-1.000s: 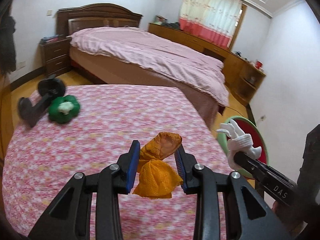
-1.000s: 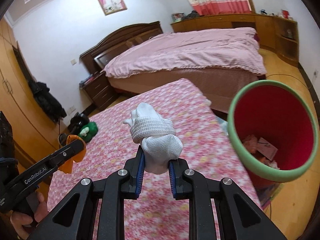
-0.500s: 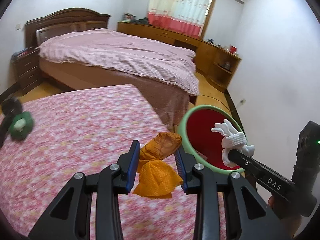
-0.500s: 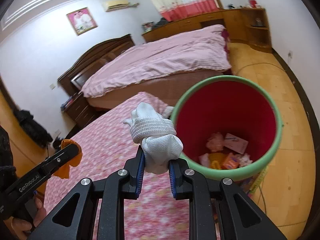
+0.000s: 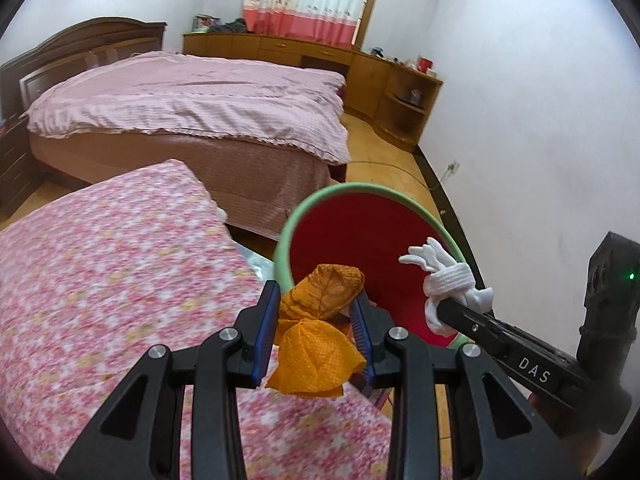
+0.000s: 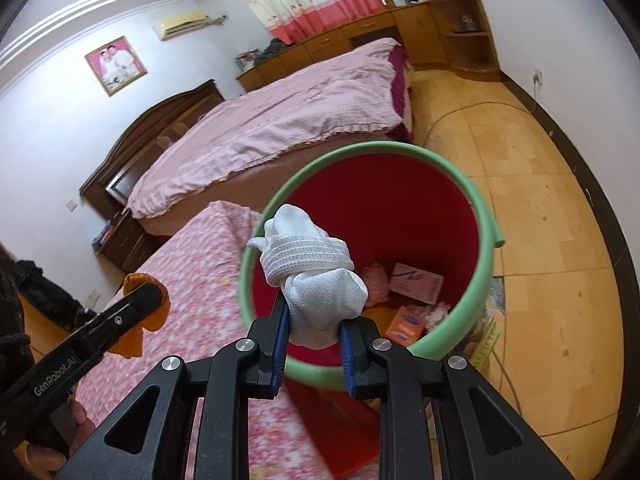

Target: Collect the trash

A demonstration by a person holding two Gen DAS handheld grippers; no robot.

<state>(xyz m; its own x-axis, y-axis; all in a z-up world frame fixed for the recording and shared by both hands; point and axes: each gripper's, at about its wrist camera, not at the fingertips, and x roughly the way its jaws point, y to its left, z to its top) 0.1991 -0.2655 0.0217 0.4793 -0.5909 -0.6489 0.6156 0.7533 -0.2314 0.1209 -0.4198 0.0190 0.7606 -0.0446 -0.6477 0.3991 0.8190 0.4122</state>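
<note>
1. Desk: it wears a pink floral cover. Its right edge sits just beside the bin, and both hand-held grippers work at that edge.
2. Left hand-held gripper: it is clamped on a crumpled orange cloth. The blue pads press the bundle from both sides and a loose flap hangs below them. The load sits over the desk's right edge, at the bin's near rim, not yet clearly over the opening.
3. Bin: red inside with a green rim, standing on the floor, mouth unobstructed. Paper and packets already lie at the bottom.
4. Right hand-held gripper: its jaws are opening, with the bundled white glove between them. The pads appear barely in contact with the glove's lower end. In the right wrist view the glove sits over the near part of the bin mouth.
5. Assessment: the step in hand is the drop. The right release looks well placed. A little farther toward the bin's centre would guard against the glove catching the near rim.
6. Recommendation: bring the left load fully past the rim before parting the pads. Open wide enough for the hanging flap to slip free.
</note>
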